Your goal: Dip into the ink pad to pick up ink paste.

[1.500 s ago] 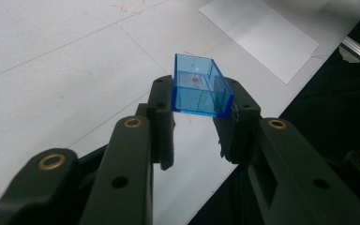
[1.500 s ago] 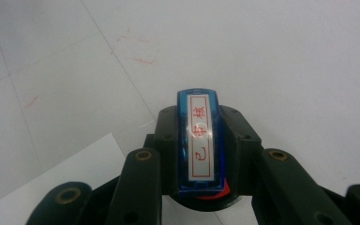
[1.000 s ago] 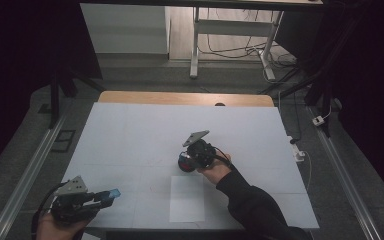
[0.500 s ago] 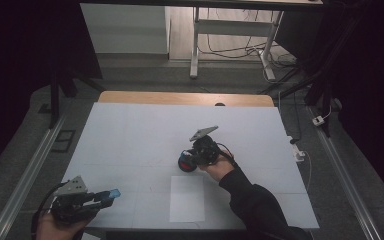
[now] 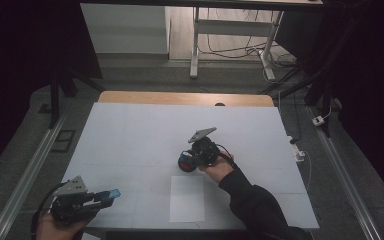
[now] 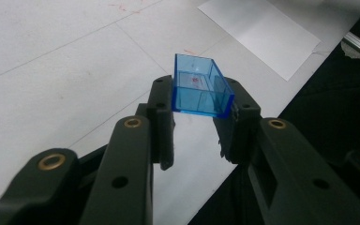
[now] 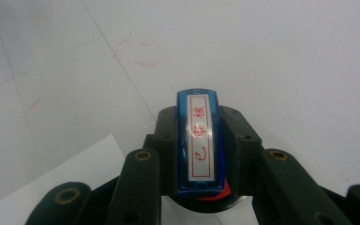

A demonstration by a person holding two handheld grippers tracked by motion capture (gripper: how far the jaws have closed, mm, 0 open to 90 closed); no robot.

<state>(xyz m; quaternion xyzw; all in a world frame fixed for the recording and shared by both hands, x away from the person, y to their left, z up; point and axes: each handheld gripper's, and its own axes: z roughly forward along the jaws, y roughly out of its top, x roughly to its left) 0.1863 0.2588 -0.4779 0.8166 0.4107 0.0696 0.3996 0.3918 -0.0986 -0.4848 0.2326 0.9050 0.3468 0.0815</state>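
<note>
1. The left gripper (image 5: pixel 111 193), held in the person's left hand (image 5: pixel 55 227), lies low and level — its jaws closed onto the side walls of a blue cap (image 6: pixel 199 91).
2. The right gripper (image 5: pixel 186 162), held in the right hand (image 5: pixel 219 167) on a dark-sleeved forearm, clamps a blue stamp (image 7: pixel 200 140) — jaws pressed against both flanks.

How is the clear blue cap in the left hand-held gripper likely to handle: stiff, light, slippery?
The blue cap looks like thin, rigid clear plastic, so it is probably stiff and light. Its glossy walls could slip between the jaws of the left hand-held gripper, which hold only its near end. Being hollow and open, it might crack if squeezed hard.
</note>
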